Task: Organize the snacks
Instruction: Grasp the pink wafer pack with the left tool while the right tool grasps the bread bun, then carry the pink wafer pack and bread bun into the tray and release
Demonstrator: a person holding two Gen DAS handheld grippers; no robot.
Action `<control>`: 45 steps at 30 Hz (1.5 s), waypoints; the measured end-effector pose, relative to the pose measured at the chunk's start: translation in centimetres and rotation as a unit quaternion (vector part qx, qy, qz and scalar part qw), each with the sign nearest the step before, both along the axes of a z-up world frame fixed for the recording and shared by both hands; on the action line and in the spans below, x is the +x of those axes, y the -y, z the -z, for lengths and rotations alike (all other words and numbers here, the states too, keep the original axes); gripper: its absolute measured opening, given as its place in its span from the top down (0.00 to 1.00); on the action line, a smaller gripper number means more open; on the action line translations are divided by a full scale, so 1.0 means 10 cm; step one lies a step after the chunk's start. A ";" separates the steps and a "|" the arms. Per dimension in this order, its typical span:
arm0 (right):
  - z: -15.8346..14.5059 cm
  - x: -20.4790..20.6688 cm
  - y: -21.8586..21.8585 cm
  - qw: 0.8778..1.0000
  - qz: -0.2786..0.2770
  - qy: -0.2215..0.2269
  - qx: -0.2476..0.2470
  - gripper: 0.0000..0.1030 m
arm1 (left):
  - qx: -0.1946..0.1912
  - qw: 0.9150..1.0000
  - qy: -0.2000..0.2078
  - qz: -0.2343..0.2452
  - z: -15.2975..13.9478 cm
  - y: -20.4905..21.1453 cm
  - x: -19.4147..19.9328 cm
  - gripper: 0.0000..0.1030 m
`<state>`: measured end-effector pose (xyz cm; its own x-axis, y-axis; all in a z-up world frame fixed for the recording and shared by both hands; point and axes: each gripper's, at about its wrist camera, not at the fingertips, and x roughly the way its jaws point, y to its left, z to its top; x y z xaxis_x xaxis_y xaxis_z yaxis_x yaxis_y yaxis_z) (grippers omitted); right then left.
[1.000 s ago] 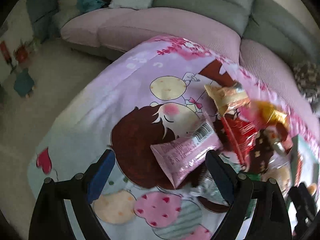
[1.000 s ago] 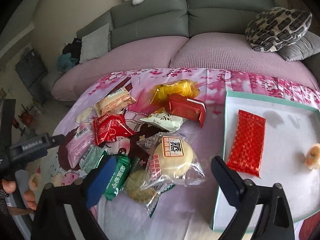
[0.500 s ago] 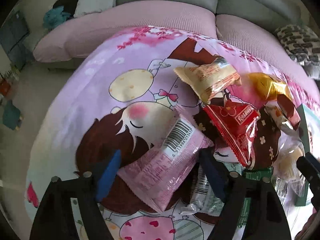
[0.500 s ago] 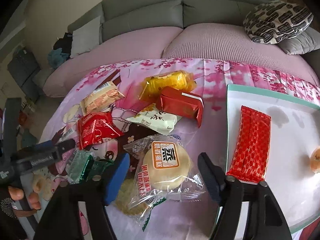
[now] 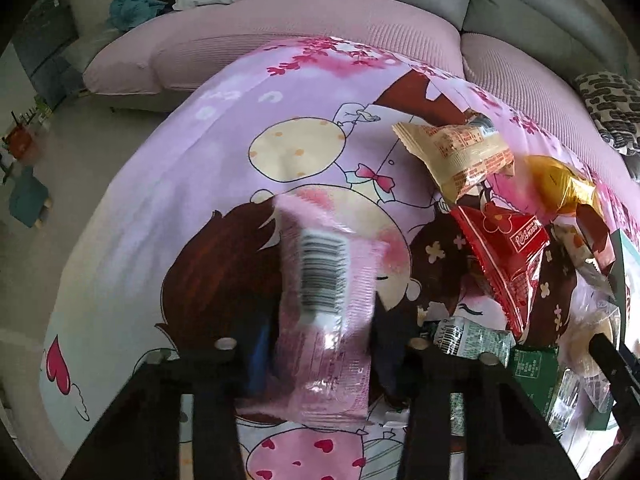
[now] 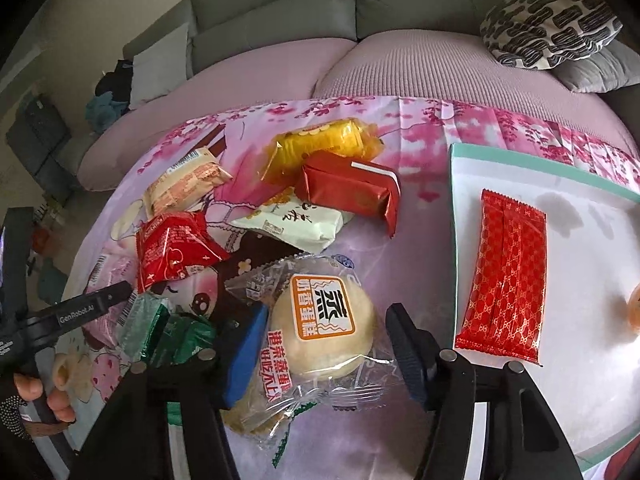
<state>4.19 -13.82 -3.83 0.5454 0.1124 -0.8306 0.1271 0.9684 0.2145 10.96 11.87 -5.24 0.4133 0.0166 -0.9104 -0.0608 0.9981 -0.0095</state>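
A pink snack packet with a barcode stands lengthwise between the fingers of my left gripper. Its jaws are closing, and the pads press on its sides. The packet looks blurred and tipped up off the cartoon cloth. My right gripper straddles a clear-wrapped steamed cake packet. Its jaws are closing too, and both pads touch the wrapper. To the right lies a white tray with a teal rim, holding a long red packet.
Loose snacks lie beyond the cake: a red bag, a beige packet, a yellow pack, a red foil box, a white packet and green packets. A sofa and patterned cushion stand behind.
Both grippers sank toward the cloth and their jaws narrowed. The pink packet swung from lying aslant to lengthwise between the left fingers. The right fingers closed in around the cake packet.
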 end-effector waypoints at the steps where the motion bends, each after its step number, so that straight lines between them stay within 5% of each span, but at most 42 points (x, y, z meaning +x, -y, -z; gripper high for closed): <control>1: 0.01 0.00 0.00 1.000 0.001 -0.001 0.003 0.39 | -0.002 1.000 0.001 -0.001 -0.01 -0.01 0.00 0.60; 27: -0.30 -0.15 -0.02 1.000 0.001 0.022 0.018 0.46 | -0.014 0.996 0.073 -0.039 -0.54 -0.09 -0.21 0.62; 45: -0.51 -0.36 0.33 0.998 0.045 0.033 0.037 0.46 | -0.054 0.991 0.108 0.051 -0.90 0.65 -0.37 0.62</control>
